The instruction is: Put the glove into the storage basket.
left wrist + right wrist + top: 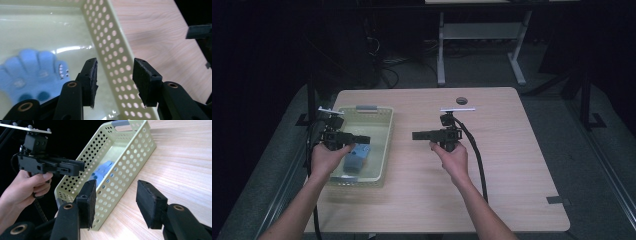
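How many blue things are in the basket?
1. A single blue thing lies on the floor of the pale perforated basket, toward the end nearest the person, just under the left gripper. The gripper and hand could hide something small.

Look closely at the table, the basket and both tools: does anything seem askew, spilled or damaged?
Nothing stands out. The pale basket sits flat on the table with the blue item inside it. The left tool and right tool hold nothing.
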`<state>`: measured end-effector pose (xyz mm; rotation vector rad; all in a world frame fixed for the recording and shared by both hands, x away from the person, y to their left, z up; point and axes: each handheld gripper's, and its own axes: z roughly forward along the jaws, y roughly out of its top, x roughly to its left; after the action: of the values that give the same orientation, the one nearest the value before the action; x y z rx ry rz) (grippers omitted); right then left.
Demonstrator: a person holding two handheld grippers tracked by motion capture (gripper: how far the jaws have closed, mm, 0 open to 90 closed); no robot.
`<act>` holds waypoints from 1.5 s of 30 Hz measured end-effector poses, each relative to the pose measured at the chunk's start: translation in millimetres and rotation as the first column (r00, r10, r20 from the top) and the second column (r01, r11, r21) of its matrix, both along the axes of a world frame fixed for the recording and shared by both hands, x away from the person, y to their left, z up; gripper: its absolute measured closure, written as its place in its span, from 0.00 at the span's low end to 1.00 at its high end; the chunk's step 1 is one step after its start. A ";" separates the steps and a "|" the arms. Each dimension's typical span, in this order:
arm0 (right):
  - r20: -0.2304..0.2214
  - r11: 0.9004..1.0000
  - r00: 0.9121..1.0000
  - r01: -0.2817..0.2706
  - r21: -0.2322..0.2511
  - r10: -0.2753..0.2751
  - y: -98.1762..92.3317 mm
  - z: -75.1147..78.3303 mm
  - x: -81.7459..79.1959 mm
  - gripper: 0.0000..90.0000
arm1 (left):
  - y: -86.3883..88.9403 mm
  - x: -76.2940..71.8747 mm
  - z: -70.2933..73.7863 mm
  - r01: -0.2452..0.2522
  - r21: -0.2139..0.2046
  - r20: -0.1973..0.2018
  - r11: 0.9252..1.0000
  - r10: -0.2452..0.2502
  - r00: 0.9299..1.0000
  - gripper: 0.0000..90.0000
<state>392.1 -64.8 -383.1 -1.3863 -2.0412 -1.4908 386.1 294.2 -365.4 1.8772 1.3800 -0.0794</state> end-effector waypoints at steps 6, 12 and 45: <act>0.005 1.000 1.000 0.015 0.007 -0.015 -9.1 0.2 -0.2 0.54 | -6.2 0.0 1.9 0.022 -0.014 0.010 1.000 -0.022 1.000 0.59; -0.002 1.000 1.000 0.027 0.004 -0.027 -16.8 -2.0 -1.0 0.53 | -12.0 -1.0 4.6 0.032 -0.037 0.021 0.999 -0.032 0.999 0.59; -0.007 0.996 0.996 0.089 0.007 -0.088 -61.3 -0.6 -4.7 0.43 | -58.3 -3.8 15.9 0.129 -0.094 0.068 0.987 -0.123 0.990 0.51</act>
<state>387.4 -126.1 -383.6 -1.4949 -1.9920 -1.5250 382.3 235.9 -349.5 1.8677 1.1930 -0.1484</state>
